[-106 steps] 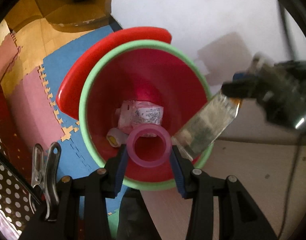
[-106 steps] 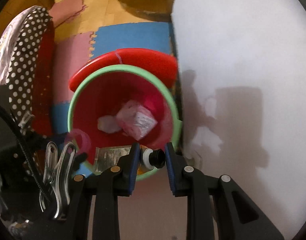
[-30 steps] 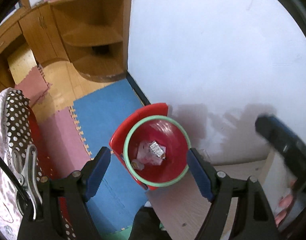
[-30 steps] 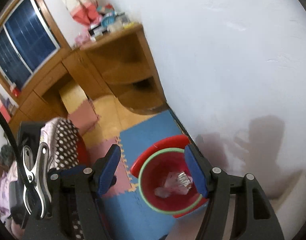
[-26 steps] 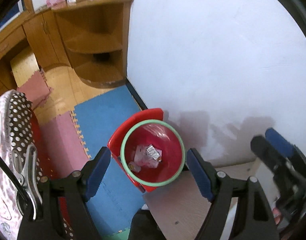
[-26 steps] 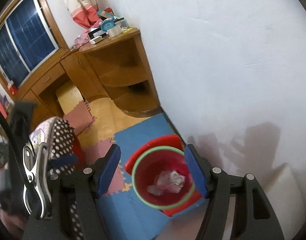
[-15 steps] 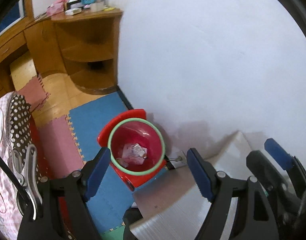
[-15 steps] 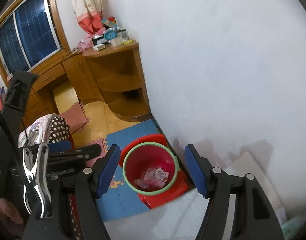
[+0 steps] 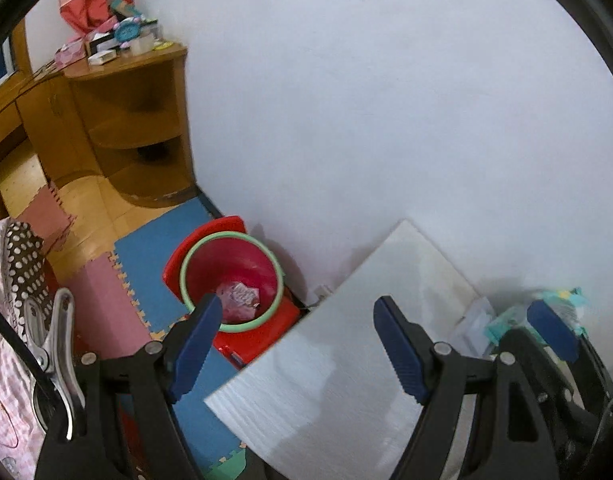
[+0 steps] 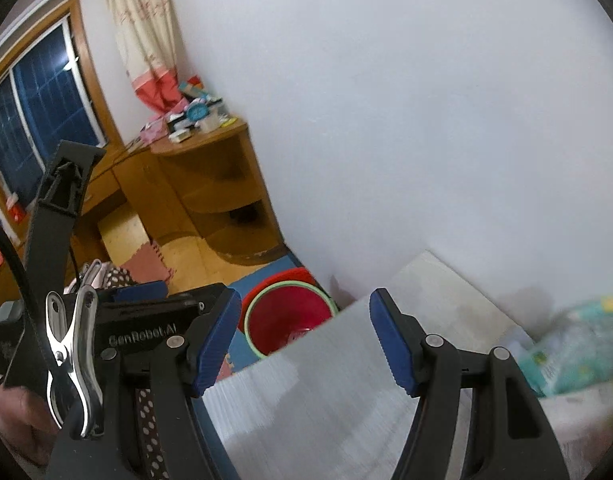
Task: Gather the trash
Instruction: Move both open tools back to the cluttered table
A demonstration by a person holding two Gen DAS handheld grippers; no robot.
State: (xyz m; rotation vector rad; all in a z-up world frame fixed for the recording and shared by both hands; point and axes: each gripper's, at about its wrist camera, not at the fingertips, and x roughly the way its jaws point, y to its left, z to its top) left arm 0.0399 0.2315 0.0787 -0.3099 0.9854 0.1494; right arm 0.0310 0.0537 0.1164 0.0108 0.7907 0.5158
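A red trash bin with a green rim (image 9: pixel 194 276) stands on the floor by the wall, below the table's left edge; crumpled wrappers (image 9: pixel 238 298) lie in it. It also shows in the right wrist view (image 10: pixel 290 320). My left gripper (image 9: pixel 296 344) is open and empty, above the white table (image 9: pixel 346 380). My right gripper (image 10: pixel 306 340) is open and empty over the same table (image 10: pixel 326 400); it shows at the right of the left wrist view (image 9: pixel 550 332). A blurred teal packet (image 10: pixel 574 344) lies at the table's far right.
A wooden corner shelf unit (image 9: pixel 138 128) with clutter on top stands against the white wall. Blue and pink foam mats (image 9: pixel 146 256) cover the floor. A polka-dot cloth (image 9: pixel 22 264) lies at the left. A window and curtain (image 10: pixel 138 32) are at the back.
Both grippers dropped what they held into the bin, opened, then rose and drew back to the right over the table. The bin now looks small and far.
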